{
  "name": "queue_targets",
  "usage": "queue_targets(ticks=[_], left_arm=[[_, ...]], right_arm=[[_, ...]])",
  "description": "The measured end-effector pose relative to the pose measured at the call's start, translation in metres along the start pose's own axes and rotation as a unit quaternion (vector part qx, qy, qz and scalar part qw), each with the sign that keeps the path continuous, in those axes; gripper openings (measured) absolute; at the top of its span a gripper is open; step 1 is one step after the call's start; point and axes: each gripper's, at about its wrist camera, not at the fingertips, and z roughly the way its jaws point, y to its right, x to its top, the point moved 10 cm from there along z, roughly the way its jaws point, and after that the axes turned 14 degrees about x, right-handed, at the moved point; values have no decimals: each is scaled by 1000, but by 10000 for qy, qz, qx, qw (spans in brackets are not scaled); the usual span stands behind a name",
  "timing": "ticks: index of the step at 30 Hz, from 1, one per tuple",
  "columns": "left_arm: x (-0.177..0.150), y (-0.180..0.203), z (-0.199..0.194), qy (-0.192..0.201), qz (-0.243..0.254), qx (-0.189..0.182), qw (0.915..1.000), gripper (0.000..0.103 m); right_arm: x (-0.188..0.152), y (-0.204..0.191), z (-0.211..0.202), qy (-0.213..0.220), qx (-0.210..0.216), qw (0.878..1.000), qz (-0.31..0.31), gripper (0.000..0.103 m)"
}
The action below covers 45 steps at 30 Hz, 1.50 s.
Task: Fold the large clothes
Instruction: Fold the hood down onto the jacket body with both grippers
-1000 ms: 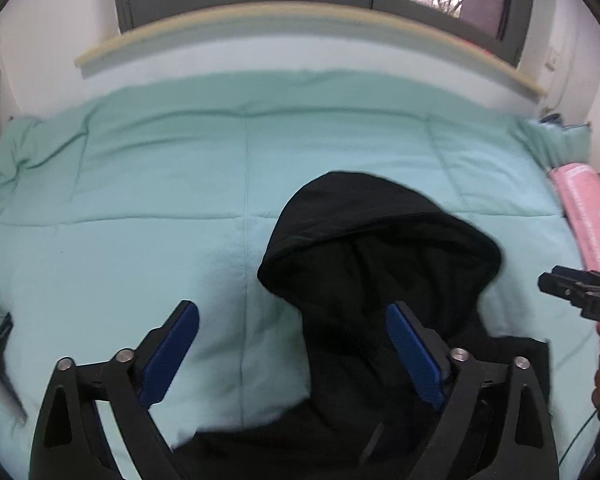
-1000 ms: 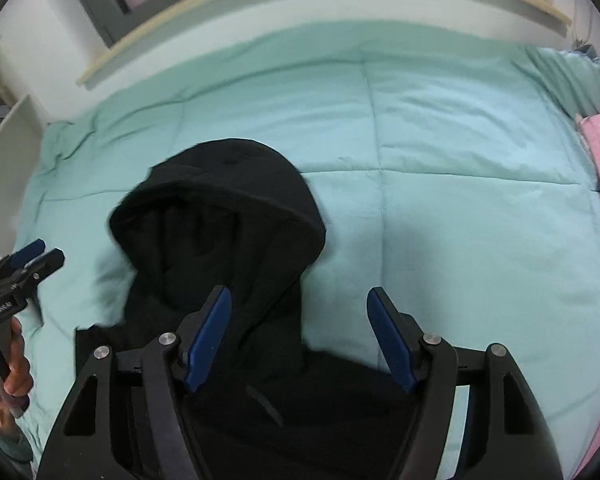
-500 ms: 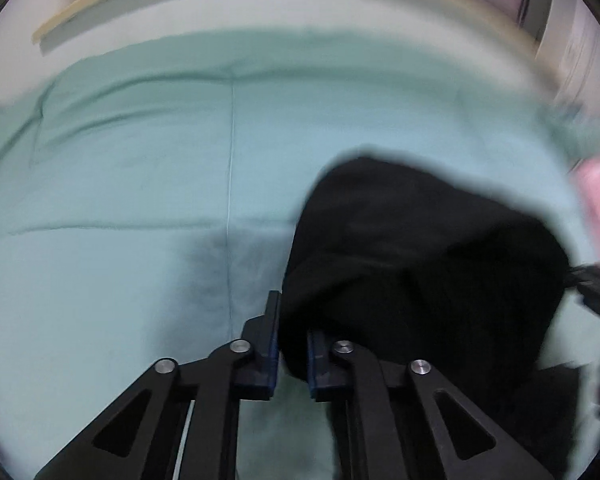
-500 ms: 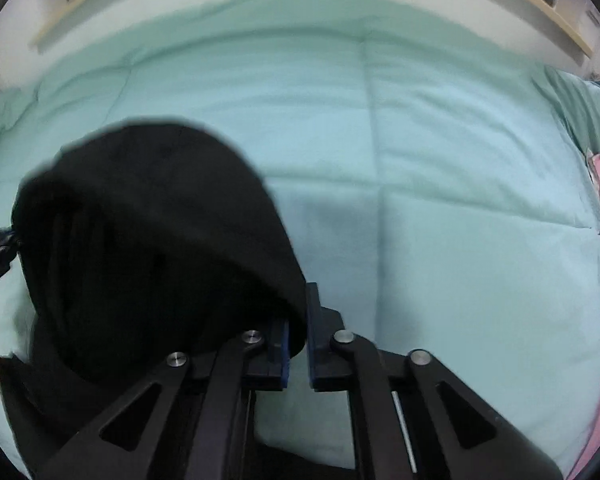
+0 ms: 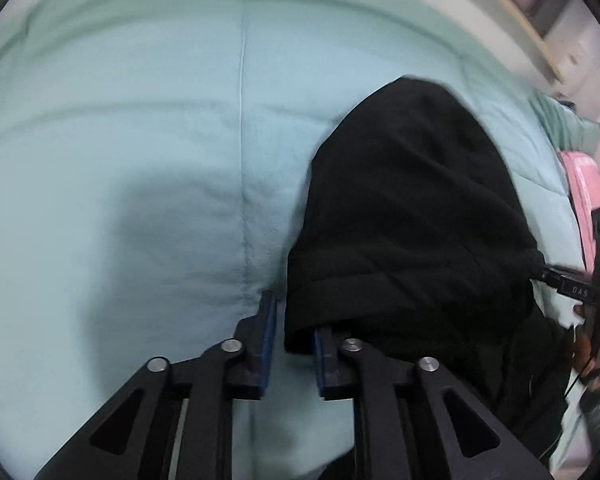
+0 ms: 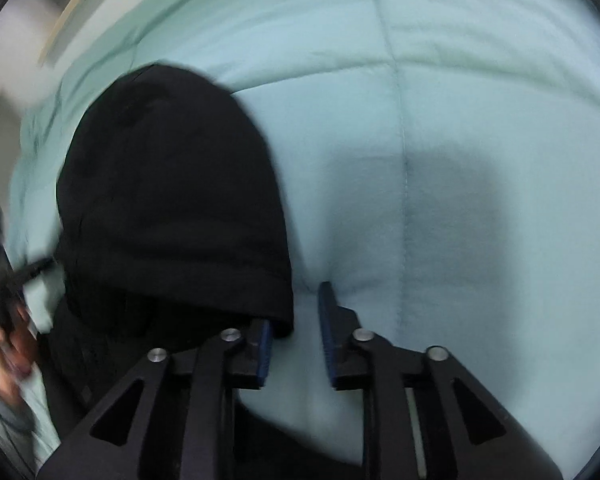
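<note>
— Right, where is the garment sitting?

— The black hoodie's hood lies on the mint-green quilt. Its crown points away from both tools, and the hoodie body trails back beneath them (mostly out of view).

— And the grippers?

— There is one at each near corner of the hood. The left gripper is at the hood's left corner and the right gripper at its right corner. Both pairs of jaws have just been opening and now stand a little apart. A lip of the hood's hem hangs into each gap, but no pad presses on it, so I read both as released.

— Which way does the cloth lie for the next grab?

— The hood's long axis runs from hem to crown, straight ahead of the fingers. From the left fingers the hood lies inward to their right, and the right side mirrors that. Neither hand looks nearer to it. I'd judge a fold needs both hands to take the cloth together.
</note>
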Motion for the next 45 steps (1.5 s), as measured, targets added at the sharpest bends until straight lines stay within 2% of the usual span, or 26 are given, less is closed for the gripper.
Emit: queue_targets(ticks=[1,2,4,5,7,10,12,13,14,16,17,19,22,26,29,31,33,36,39,42,45], left_arm=[[0,-2,-13,151,25,-41,9999,29],[0,-4,-24,238,34,-97,9997,40],[3,-4,-54,562,1,-321,9979,46],[9,1,-68,755,-47,-443,9961,47],[27,11,-90,1025,-94,-695,9923,47],[56,45,-98,1217,-90,-869,9887,47],[61,63,-80,1113,-56,-976,9890,47],[59,72,-59,885,-65,-1119,9897,47],[51,74,-38,609,-71,-1053,9925,47],[29,69,14,-17,-60,-725,9974,46],[22,68,27,-152,-97,-792,9967,46],[17,66,30,-65,-206,-1002,9947,46],[20,64,28,16,-298,-1152,9929,46],[11,56,21,148,-218,-989,9948,46],[10,61,17,248,-38,-750,9969,47],[11,62,17,272,-33,-720,9970,47],[12,62,18,276,-96,-780,9965,47],[10,59,17,316,-158,-860,9957,47],[9,58,19,336,-174,-854,9956,47],[5,52,18,354,-183,-871,9954,47],[5,49,12,317,-176,-841,9958,47]], right_arm=[[-2,-4,-11,29,-182,9996,-211,39],[-4,-8,-21,60,-293,9990,-334,42],[-6,-22,-44,192,-277,9981,-517,43],[-3,-35,-58,356,-140,9974,-618,44],[10,-58,-77,668,54,9946,-792,56],[41,-91,-75,897,211,9905,-1024,68],[53,-99,-57,878,108,9893,-1159,68],[55,-100,-43,798,50,9898,-1176,68],[53,-99,-20,593,71,9914,-1164,68],[40,-92,11,278,25,9932,-1126,60],[29,-82,28,95,-61,9932,-1156,60],[14,-67,46,-10,-123,9925,-1215,57],[14,-64,42,60,-67,9940,-1086,57],[17,-82,26,65,-247,9926,-1190,59],[40,-125,1,415,308,9889,-1393,59],[71,-151,-11,766,310,9835,-1608,59],[95,-162,-2,842,228,9817,-1690,59],[121,-152,49,483,-125,9871,-1519,58],[114,-122,96,-17,-445,9908,-1275,58],[113,-121,96,36,-431,9905,-1305,58],[106,-129,76,89,-132,9923,-1232,58]])
